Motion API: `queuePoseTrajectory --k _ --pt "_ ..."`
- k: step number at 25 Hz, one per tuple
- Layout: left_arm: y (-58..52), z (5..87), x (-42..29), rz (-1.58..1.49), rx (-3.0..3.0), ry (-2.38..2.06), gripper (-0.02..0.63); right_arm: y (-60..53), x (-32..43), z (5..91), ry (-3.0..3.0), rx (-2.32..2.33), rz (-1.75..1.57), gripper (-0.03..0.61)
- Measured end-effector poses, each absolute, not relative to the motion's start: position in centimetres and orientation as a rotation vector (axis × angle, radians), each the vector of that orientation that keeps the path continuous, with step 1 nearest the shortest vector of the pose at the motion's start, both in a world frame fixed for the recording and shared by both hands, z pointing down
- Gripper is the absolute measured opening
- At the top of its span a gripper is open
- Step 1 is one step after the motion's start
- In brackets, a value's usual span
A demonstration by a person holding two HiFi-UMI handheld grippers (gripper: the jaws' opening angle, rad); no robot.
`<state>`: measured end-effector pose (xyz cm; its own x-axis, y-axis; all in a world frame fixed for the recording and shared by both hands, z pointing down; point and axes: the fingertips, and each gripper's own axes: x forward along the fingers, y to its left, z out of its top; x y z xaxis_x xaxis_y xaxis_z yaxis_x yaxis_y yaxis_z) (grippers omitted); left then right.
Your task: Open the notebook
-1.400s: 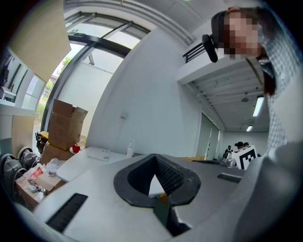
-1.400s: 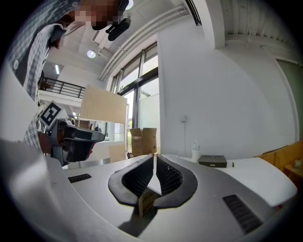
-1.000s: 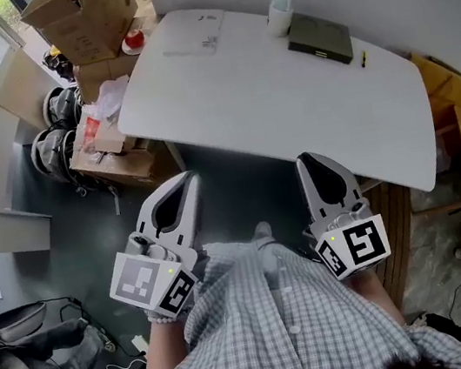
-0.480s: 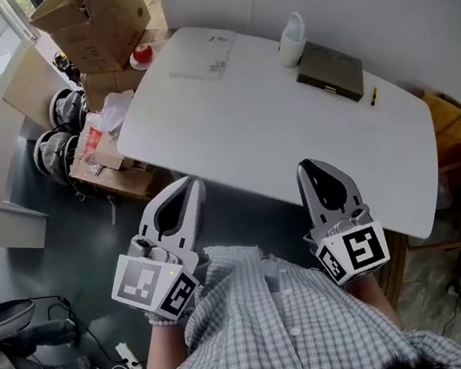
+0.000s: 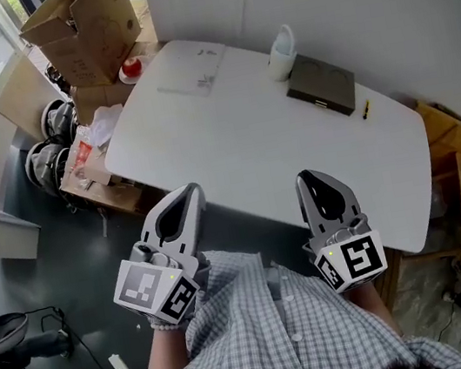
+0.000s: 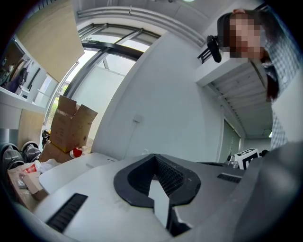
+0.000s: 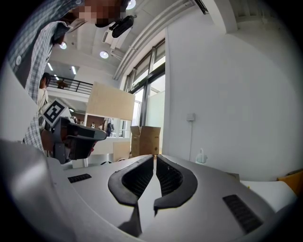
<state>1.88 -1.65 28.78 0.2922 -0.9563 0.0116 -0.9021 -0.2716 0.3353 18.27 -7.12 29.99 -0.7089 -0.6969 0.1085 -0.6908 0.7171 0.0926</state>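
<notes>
Jaws closed, empty, L gripper & R gripper side by side, level, near table

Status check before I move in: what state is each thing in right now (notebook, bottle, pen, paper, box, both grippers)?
Notebook: closed, flat on the table's far side.
Bottle: upright, next to the notebook.
Pen: lying flat on the table.
Paper: lying flat.
Box: flaps open, off the table.
Left gripper: shut, empty.
Right gripper: shut, empty.
</notes>
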Motion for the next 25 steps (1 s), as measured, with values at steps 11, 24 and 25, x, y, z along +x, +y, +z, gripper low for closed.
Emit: queuePoseTrajectory --k 11,24,25 --pt "-5.6 29.4 2.0 -0.283 2.339 -1.596 0.009 -9.0 18.0 31.2 -2.714 1.197 -0.06 0.032" --pt "-13.8 29.7 -4.0 -0.23 2.364 -1.507 0.009 -15.5 12.7 31.2 -2.628 1.285 -0.062 0.032" --pt "-14.4 29.6 -4.5 -0.228 2.367 -1.498 0.009 -16.0 12.3 31.3 -2.615 1.294 -0.058 0.032"
